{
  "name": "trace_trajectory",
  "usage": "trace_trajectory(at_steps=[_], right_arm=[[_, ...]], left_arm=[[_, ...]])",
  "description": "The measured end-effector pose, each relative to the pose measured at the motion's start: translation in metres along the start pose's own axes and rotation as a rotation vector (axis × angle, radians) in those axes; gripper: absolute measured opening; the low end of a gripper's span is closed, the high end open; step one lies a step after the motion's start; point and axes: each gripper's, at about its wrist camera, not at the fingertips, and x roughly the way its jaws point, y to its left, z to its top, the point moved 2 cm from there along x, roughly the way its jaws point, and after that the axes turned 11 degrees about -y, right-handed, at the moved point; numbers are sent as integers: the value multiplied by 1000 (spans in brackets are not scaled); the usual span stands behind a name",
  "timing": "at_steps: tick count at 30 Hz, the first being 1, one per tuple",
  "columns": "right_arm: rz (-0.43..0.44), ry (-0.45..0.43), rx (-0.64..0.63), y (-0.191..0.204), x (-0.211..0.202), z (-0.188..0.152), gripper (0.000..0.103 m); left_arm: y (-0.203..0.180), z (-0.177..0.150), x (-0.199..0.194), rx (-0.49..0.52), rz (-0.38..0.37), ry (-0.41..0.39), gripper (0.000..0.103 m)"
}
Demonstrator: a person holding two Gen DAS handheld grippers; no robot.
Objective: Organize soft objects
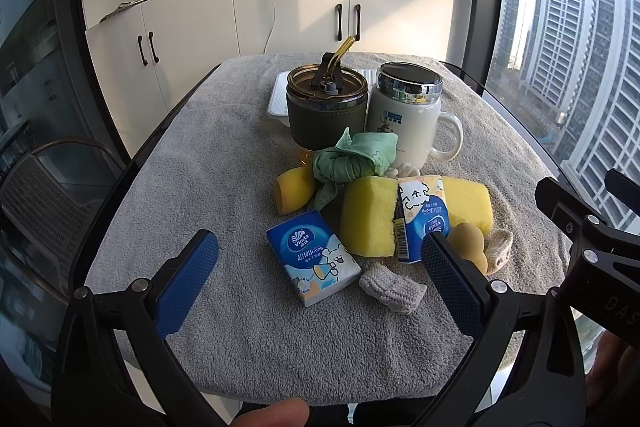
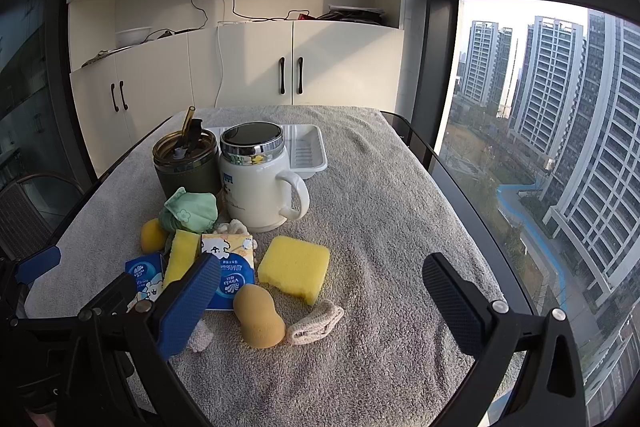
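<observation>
- Left claw [image 1: 320,275]: jaws spread wide and empty, hovering low over the near side of the pile; its blue textured pads [image 1: 188,279] bracket the blue-and-white Vinda tissue pack [image 1: 312,261] without touching it.
- Right claw [image 2: 322,297]: jaws likewise spread and empty, held over the near right part of the grey terry towel covering the desk [image 2: 380,211]; nothing lies between its fingers except towel, the tan gourd-shaped makeup sponge [image 2: 258,317] and the cream knitted cloth [image 2: 316,323] below.
- Location of soft objects: all sit in one loose cluster at the desk centre. The second tissue pack with cartoon dog print [image 1: 420,219] leans against the yellow rectangular foam sponge [image 1: 370,215]. A knotted green cloth [image 1: 352,159] rests behind, against the white ceramic mug with chrome lid [image 1: 404,123]. A grey knitted pad [image 1: 392,287] lies just beside the Vinda pack. A second yellow sponge block [image 2: 294,269] lies apart to the right.
- Destination: a white plastic tray [image 2: 308,147] stands behind the mug and the olive-sleeved tumbler with amber straw [image 1: 326,107]; it appears the probable receptacle, though this is a judgement.
- Step in hand: approach before the first pick; no object looks sorted yet.
- Next move: lower the left claw so both pads straddle the Vinda pack across its short sides, then close lightly.
- Caution: foam and cloth compress; close gently and lift straight to avoid dragging neighbours.
</observation>
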Motion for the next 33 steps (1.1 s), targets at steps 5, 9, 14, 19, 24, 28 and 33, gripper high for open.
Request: trace_trajectory(at_steps=[5, 9, 14, 19, 24, 28, 33], right_arm=[[0, 0, 0, 0, 0, 0, 103], [0, 0, 0, 0, 0, 0, 103], [0, 1, 1, 0, 0, 0, 103], [0, 0, 1, -1, 1, 0, 103], [0, 1, 1, 0, 1, 0, 103], [0, 2, 1, 1, 1, 0, 103], [0, 2, 0, -2, 0, 1, 103]], left_arm=[[0, 0, 0, 0, 0, 0, 103], [0, 0, 0, 0, 0, -1, 103], [0, 1, 0, 1, 0, 0, 103], [0, 0, 0, 1, 0, -2, 103], [0, 0, 0, 1, 1, -1, 103], [0, 0, 0, 2, 1, -1, 103], [2, -1, -2, 2, 2, 0, 103]])
